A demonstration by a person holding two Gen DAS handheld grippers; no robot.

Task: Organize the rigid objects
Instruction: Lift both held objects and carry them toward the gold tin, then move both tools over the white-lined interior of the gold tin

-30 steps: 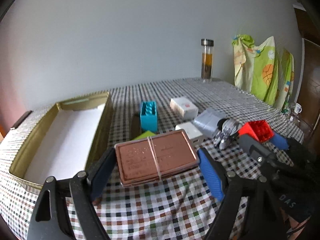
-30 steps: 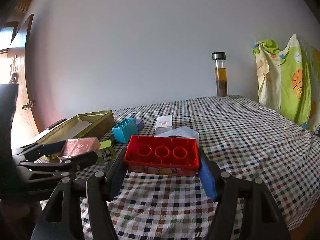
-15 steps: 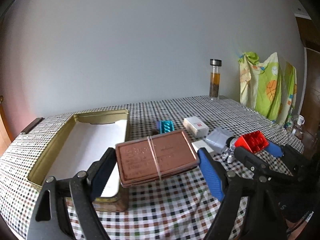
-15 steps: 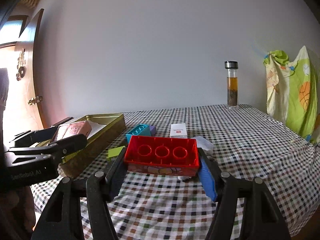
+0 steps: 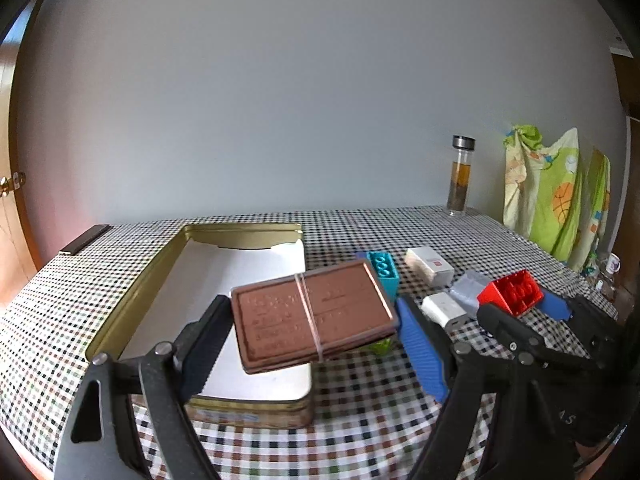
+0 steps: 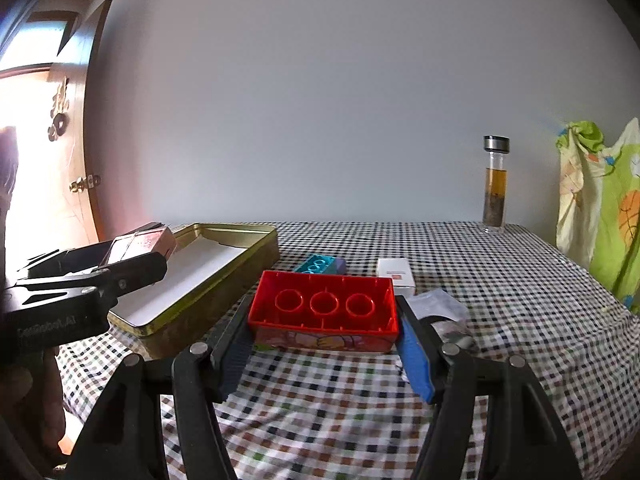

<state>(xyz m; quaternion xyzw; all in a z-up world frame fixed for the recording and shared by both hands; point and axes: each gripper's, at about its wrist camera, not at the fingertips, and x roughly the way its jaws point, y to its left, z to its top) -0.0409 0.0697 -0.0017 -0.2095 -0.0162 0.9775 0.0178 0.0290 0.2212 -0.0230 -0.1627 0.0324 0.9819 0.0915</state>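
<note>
My left gripper (image 5: 316,320) is shut on a brown flat case (image 5: 312,316) bound with a rubber band, held above the near right corner of the open gold tin (image 5: 132,304) with a white lining. My right gripper (image 6: 324,316) is shut on a red toy brick (image 6: 324,312), hollow side toward me, held above the table right of the tin (image 6: 224,276). The left gripper with the case (image 6: 140,246) shows at the left of the right wrist view. The red brick (image 5: 512,292) shows at the right of the left wrist view.
On the checkered tablecloth (image 5: 400,412) lie a teal brick (image 5: 384,270), a white box (image 5: 430,266), a white charger (image 5: 444,308), a clear bag (image 5: 468,290) and a green block (image 5: 380,346). A glass bottle (image 5: 460,176) stands at the far edge. A green cloth (image 5: 556,196) hangs at right.
My left gripper carried the brown case left, from over the loose items to above the tin's near right corner. My right gripper kept hold of the red brick and drew back slightly.
</note>
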